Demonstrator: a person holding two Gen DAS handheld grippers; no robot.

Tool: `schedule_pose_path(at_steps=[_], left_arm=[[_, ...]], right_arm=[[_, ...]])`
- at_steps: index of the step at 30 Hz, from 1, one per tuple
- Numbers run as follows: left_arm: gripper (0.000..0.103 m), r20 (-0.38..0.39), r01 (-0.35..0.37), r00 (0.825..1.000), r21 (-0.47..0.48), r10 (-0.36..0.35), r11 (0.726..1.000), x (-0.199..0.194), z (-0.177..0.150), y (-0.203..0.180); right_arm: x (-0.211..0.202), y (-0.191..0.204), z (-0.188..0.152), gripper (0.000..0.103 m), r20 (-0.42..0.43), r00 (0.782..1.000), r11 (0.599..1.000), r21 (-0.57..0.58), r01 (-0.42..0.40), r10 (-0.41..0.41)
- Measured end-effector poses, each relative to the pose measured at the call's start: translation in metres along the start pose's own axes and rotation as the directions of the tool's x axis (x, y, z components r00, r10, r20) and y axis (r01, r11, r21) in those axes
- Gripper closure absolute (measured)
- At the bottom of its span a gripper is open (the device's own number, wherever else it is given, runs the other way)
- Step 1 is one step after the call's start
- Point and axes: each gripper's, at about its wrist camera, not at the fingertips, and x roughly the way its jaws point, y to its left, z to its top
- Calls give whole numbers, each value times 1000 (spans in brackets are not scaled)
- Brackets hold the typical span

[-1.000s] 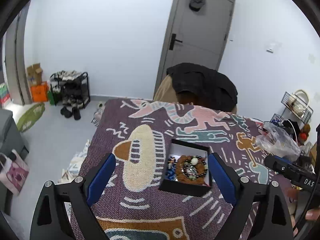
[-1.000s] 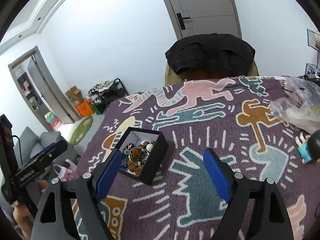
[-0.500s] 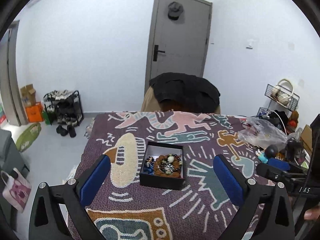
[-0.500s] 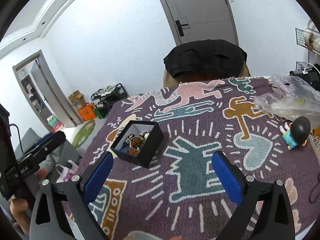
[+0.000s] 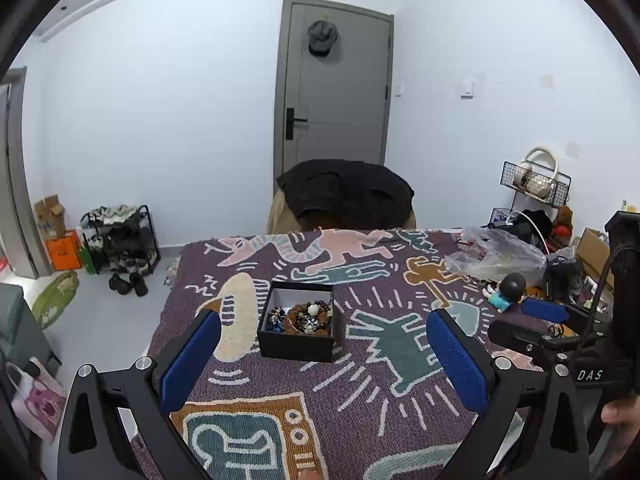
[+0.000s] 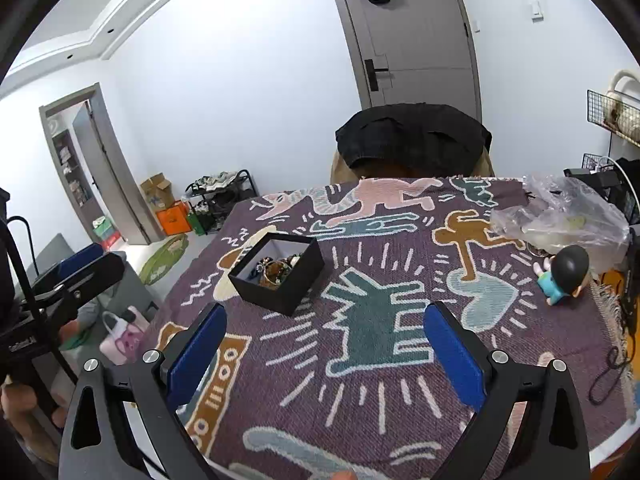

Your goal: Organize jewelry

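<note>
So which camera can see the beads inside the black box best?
The left wrist view: it looks almost straight into the black box, so the beads lie open. In the right wrist view the box's near wall hides most of the beads.

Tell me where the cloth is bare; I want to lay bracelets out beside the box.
Free: the patterned cloth between the black box and the doll, and the near strip by both open tongs. Crowded: the right edge, with the plastic bag and cables.
</note>
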Motion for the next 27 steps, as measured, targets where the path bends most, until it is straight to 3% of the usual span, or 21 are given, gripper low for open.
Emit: schedule_pose_path(at_steps=[5, 12, 18, 21, 27], left_arm=[[0, 10, -5, 1000, 0, 5, 1000, -14, -12, -3], [0, 8, -31, 999, 5, 31, 999, -25, -37, 2], [0, 9, -35, 999, 0, 35, 999, -24, -39, 6], [0, 22, -69, 997, 13, 69, 997, -26, -42, 7], [0, 16, -57, 998, 2, 57, 998, -26, -45, 13]], right_arm=[[-14, -3, -6, 4, 16, 1000, 1000, 0, 2, -2], [-24, -19, -24, 4, -5, 998, 998, -8, 66, -66], [-24, -34, -27, 4, -22, 996, 996, 15, 87, -87], [-26, -36, -26, 4, -12, 996, 996, 21, 88, -87], [-30, -32, -26, 4, 3, 997, 996, 15, 83, -83]])
